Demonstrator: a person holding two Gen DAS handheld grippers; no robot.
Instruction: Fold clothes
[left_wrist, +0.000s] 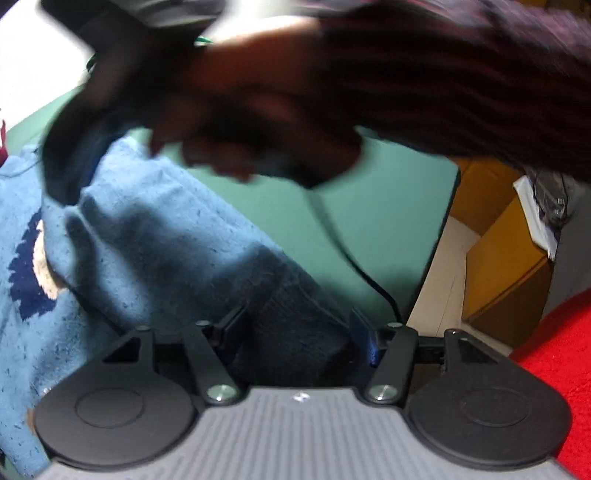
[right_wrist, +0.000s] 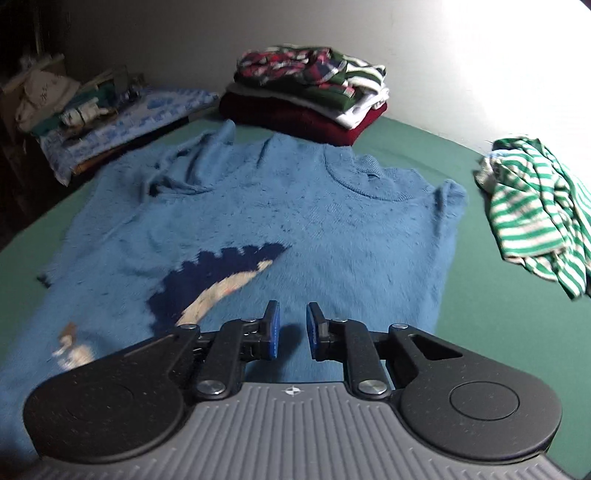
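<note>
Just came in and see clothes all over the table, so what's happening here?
A person is folding laundry with a handheld tool in each hand. A blue sweater lies spread on the green table, with one sleeve folded across it. The left tool is open around the sleeve's cuff; the right tool hovers over the sweater, holding nothing. Folded clothes are stacked behind; a striped shirt waits.

left claw (left_wrist: 297, 328) spread wide, right claw (right_wrist: 291, 328) narrowly parted, empty

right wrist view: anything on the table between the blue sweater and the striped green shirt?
Nothing: only bare green table cover separates the blue sweater from the green-and-white striped shirt.
</note>
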